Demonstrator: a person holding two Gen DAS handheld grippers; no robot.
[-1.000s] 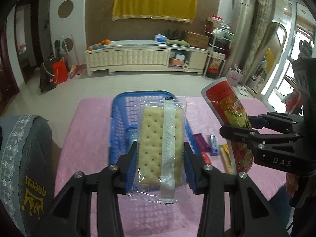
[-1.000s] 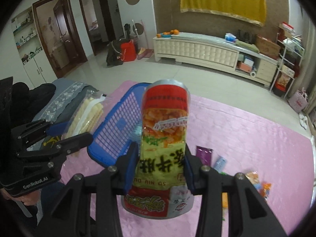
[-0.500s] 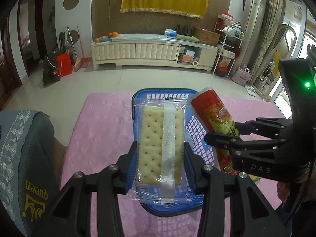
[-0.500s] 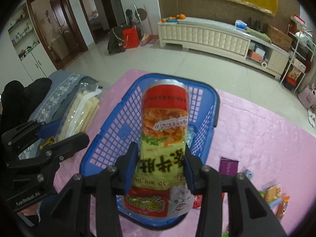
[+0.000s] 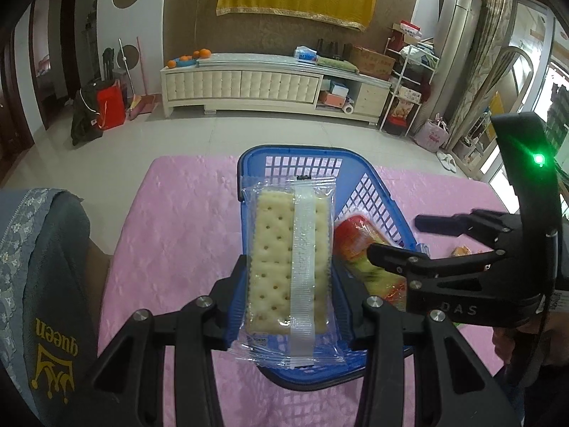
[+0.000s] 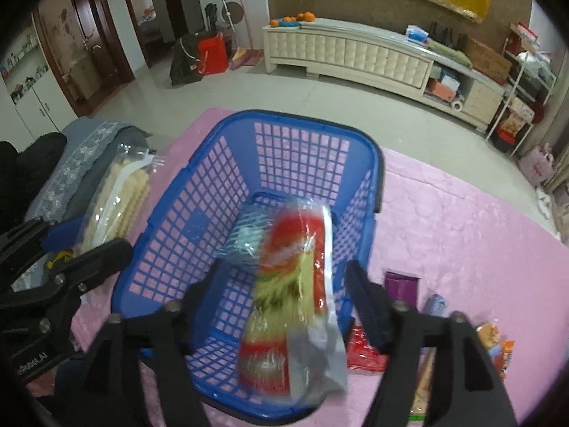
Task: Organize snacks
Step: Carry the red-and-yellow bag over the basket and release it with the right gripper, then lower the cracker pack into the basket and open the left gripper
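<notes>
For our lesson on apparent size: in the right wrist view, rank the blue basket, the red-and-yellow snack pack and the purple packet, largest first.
1. Blue basket
2. Red-and-yellow snack pack, blurred and close to the camera, so probably flattered
3. Purple packet

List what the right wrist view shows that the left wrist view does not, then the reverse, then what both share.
Right wrist only: the right gripper, whose jaws have just been opening, clear of the blurred red and green snack bag; a pale blue packet on the basket floor; a purple packet on the pink cloth.

Left wrist only: the cracker pack face-on, clamped in the left gripper; a "queen" cushion.

Both: blue basket, snack bag, cracker pack, pink cloth.
</notes>
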